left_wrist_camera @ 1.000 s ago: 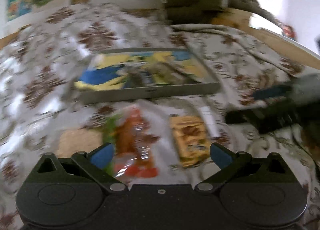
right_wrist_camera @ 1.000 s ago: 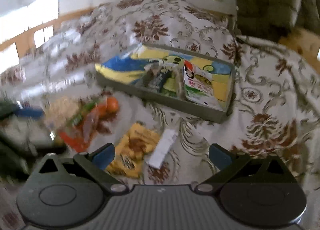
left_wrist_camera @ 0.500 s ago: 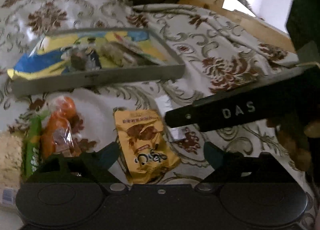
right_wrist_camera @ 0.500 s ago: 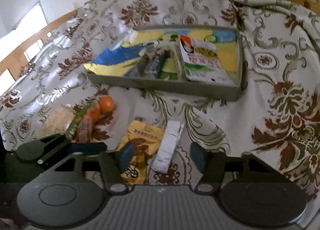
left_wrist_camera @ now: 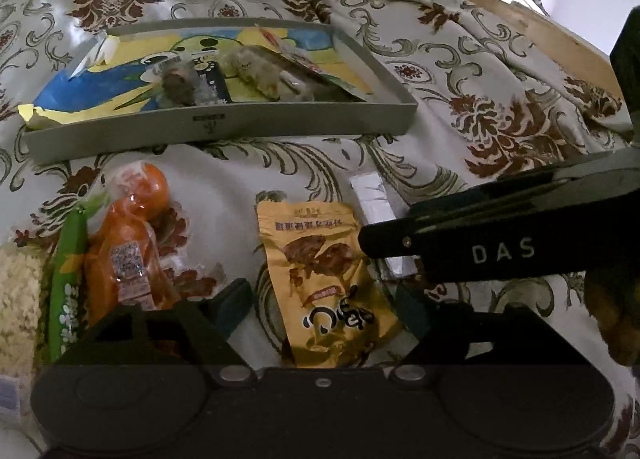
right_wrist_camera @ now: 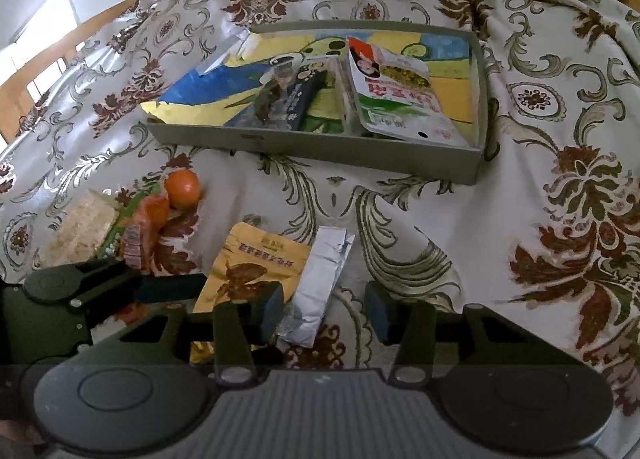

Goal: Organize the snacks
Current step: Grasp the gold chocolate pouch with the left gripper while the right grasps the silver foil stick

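Observation:
A grey tray (left_wrist_camera: 224, 127) (right_wrist_camera: 320, 147) lined with a cartoon sheet holds several snack packs, among them a white-green pouch (right_wrist_camera: 396, 99). In front of it on the patterned cloth lie a yellow snack pouch (left_wrist_camera: 324, 279) (right_wrist_camera: 256, 263), a silver packet (right_wrist_camera: 320, 283) (left_wrist_camera: 376, 203), an orange-wrapped snack with an orange (left_wrist_camera: 136, 243) (right_wrist_camera: 182, 189), a green stick pack (left_wrist_camera: 68, 271) and a pale cracker pack (right_wrist_camera: 80, 227). My left gripper (left_wrist_camera: 324, 307) is open, straddling the yellow pouch. My right gripper (right_wrist_camera: 324, 307) is open, its fingers either side of the silver packet's near end.
The right gripper's black body (left_wrist_camera: 500, 243) crosses the right side of the left wrist view, over the silver packet. The left gripper (right_wrist_camera: 100, 287) shows at lower left of the right wrist view. A wooden edge (left_wrist_camera: 520, 7) runs behind the cloth.
Both grippers have moved down and closer to the loose snacks. The right gripper's fingers have narrowed around the silver packet. The left gripper now frames the yellow pouch.

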A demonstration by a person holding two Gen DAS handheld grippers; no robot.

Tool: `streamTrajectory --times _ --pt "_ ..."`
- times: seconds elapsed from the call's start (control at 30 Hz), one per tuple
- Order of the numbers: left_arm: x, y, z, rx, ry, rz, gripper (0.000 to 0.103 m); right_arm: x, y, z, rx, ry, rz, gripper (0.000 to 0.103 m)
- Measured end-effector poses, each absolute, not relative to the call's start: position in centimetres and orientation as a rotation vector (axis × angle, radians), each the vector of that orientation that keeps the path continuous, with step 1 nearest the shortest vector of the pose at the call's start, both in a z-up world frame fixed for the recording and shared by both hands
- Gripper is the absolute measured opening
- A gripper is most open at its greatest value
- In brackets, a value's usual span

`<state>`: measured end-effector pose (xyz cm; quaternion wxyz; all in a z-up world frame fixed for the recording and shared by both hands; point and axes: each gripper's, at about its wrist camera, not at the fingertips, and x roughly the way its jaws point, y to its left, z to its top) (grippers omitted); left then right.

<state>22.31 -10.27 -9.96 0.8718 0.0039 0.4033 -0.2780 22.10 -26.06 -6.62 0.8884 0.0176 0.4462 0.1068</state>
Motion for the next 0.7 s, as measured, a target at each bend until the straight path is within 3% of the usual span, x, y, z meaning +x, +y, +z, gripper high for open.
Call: streamTrajectory --times 0.2,0.33,0.37,0.5,0.7 --pt "22.12 -10.34 -9.84 0.021 0.841 -0.553 0.073 22.69 -26.29 -7.14 0.071 0.937 0.215 0.052" --pt "21.63 -10.63 -9.68 0.046 0.832 -0.527 0.061 22.70 -26.12 -7.29 0.063 0.940 0.216 0.051" --pt "21.51 -10.74 -9.60 0.055 0.828 -0.523 0.054 22.69 -26.05 -7.33 0.056 0.941 0.214 0.048" --pt "21.35 -10.69 -9.30 0.053 0.835 -0.509 0.053 22.55 -25.94 -7.25 0.033 0.946 0.194 0.032" --pt "21.47 -10.04 -9.19 0.009 0.848 -0.488 0.050 22.32 -25.76 -7.17 0.016 0.946 0.192 0.027"
